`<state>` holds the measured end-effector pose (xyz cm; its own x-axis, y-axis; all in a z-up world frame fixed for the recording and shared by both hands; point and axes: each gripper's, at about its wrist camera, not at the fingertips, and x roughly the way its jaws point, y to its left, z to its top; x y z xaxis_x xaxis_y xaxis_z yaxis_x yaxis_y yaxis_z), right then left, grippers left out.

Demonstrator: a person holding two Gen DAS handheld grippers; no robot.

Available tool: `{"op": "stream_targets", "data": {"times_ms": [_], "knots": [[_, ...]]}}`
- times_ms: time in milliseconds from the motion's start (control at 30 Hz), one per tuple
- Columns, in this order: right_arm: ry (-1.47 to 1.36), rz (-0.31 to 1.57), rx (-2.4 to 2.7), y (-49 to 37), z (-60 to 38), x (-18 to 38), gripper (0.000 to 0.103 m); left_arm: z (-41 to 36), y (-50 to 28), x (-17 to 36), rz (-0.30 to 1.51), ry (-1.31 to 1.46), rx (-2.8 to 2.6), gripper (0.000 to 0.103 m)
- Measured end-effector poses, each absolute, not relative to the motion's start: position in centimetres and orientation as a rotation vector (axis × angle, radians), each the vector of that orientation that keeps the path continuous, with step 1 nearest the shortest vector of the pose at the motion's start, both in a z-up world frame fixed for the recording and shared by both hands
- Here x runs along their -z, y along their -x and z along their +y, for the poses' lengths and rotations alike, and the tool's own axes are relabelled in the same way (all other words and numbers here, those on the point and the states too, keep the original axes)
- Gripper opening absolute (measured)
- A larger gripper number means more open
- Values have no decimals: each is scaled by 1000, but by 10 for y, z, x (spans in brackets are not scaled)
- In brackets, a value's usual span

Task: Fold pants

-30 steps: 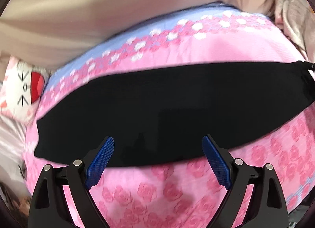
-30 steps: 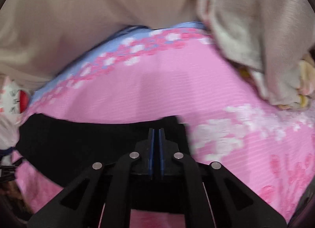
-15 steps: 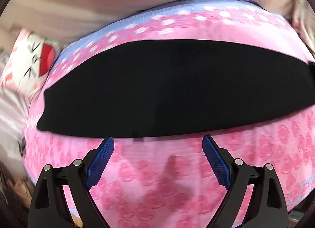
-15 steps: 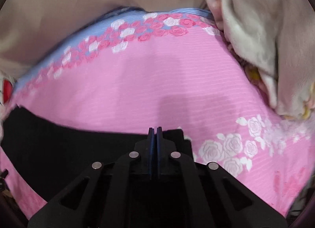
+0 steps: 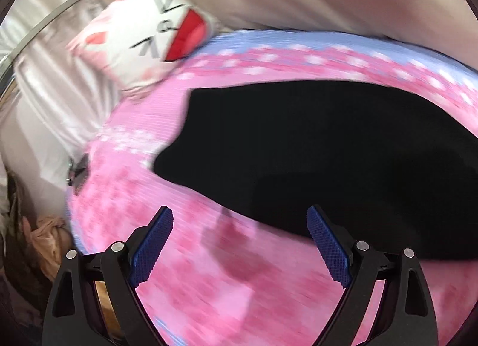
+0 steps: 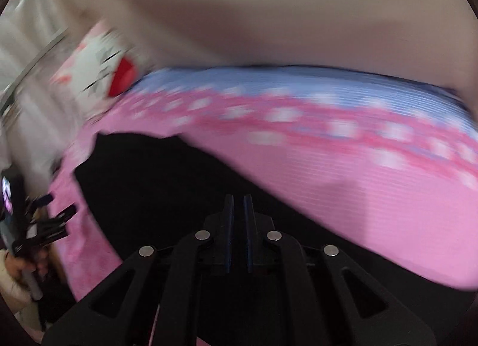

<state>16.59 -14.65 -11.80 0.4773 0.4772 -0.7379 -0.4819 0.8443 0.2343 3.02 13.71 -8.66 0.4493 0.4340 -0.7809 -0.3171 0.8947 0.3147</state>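
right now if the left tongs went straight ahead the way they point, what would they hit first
Probably the pink rose-print bedspread just short of the black pants. The open left tongs frame pink cloth, with the pants' near edge just beyond; blur leaves depth unclear.

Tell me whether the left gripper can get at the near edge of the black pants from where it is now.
Probably yes. The left gripper has its jaws wide apart and empty, and the black pants lie flat on the pink floral bedspread just ahead, with nothing between them.
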Motion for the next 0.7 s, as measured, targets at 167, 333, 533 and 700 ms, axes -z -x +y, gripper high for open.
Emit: {"op": "stream_targets", "data": {"times_ms": [167, 333, 533, 700], "knots": [[113, 968, -686, -219, -5, 157, 7, 217, -60, 108, 1014, -143, -536, 89], [70, 1027, -600, -259, 28, 173, 4, 271, -78, 142, 1073, -43, -476, 98], [-58, 934, -502, -232, -18, 129, 7, 280, -75, 129, 1050, -21, -398, 98], [-37, 991, -425, -232, -49, 146, 7, 281, -79, 129, 1047, -126, -433, 98]]}}
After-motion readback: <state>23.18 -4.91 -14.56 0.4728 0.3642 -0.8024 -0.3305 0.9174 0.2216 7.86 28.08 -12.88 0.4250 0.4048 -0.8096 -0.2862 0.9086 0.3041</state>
